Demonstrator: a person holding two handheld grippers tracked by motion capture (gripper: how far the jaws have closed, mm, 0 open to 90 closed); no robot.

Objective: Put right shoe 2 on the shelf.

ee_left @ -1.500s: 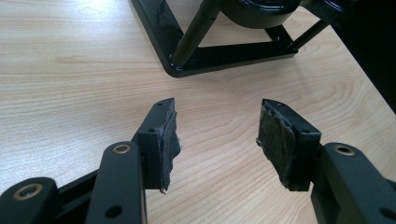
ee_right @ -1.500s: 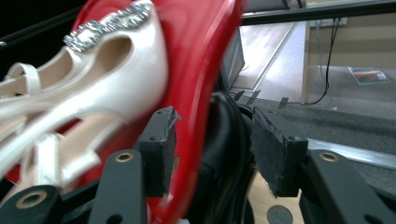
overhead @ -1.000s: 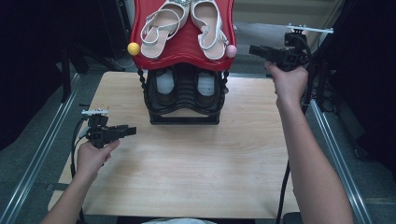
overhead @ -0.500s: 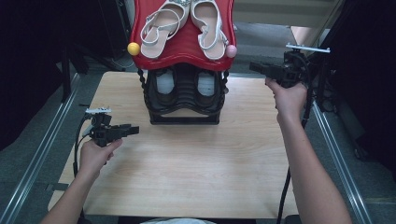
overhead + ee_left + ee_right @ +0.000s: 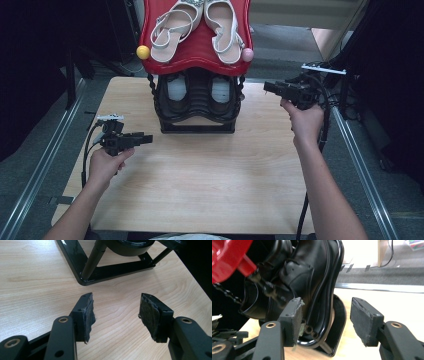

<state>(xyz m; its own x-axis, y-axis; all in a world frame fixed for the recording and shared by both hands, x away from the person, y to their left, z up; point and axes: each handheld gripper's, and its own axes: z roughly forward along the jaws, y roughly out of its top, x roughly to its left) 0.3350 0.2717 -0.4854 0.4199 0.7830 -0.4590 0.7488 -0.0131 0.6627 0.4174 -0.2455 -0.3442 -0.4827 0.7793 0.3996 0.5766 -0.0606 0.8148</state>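
The right tool (image 5: 267,87) hung above the tabletop's (image 5: 210,185) right edge, toward the far right corner, pointing level at the shoe rack (image 5: 197,107). Its jaws had just been opening and stood spread wide with nothing between them. In the right gripper view the right tool (image 5: 325,315) looked along its jaws at the rack's (image 5: 337,322) glossy black side frame and at the black leather shoes (image 5: 299,277) on the lower tier, near the pads but apart from them. A corner of the red upper shelf (image 5: 227,257) showed above them.

The left tool (image 5: 147,138) sat low near the left edge, also aimed at the rack, its jaws spread and empty. In the left gripper view the left tool (image 5: 115,312) was over bare wood, with the rack's base (image 5: 112,271) just ahead.

The rack stood at the middle of the far edge. Its red upper shelf (image 5: 195,47) carried a pair of white sandals (image 5: 197,22), with a yellow knob (image 5: 143,52) at its left corner and a pink knob (image 5: 247,54) at its right.
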